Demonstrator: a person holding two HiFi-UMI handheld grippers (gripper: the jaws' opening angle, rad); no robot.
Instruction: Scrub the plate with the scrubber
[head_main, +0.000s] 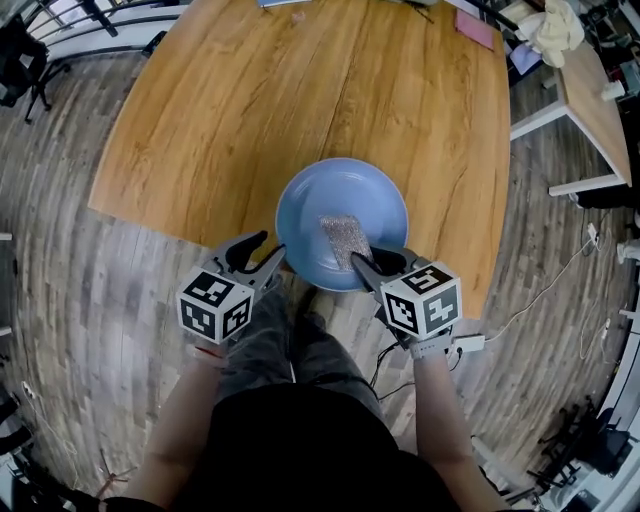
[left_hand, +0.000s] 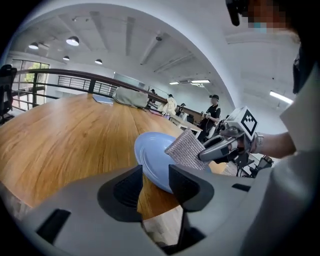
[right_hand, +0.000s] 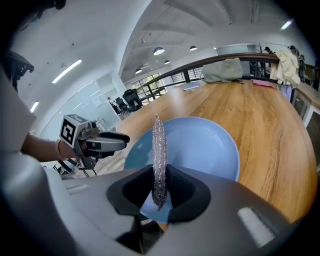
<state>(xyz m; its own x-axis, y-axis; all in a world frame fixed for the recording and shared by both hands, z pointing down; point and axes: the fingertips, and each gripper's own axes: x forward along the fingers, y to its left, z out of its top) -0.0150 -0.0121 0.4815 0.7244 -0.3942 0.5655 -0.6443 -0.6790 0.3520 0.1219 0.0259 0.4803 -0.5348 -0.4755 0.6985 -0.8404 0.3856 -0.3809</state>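
Silvery soft mesh scrubber (head_main: 343, 238) is pinched by the right gripper's (head_main: 362, 265) jaws over the round blue plate (head_main: 340, 190) on the wooden table (head_main: 250, 100). Stiff and probably slippery, the plate is best steadied at its near rim, where the left gripper's (head_main: 268, 252) jaws are spread.

Wood-plank floor (head_main: 60, 300) surrounds a wooden table (head_main: 250, 100); ceiling lamps (left_hand: 72, 41) glow overhead.

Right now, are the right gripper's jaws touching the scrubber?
Touching. The right gripper view shows the right gripper with jaws pressed on both sides of the scrubber, which stands edge-on between them.
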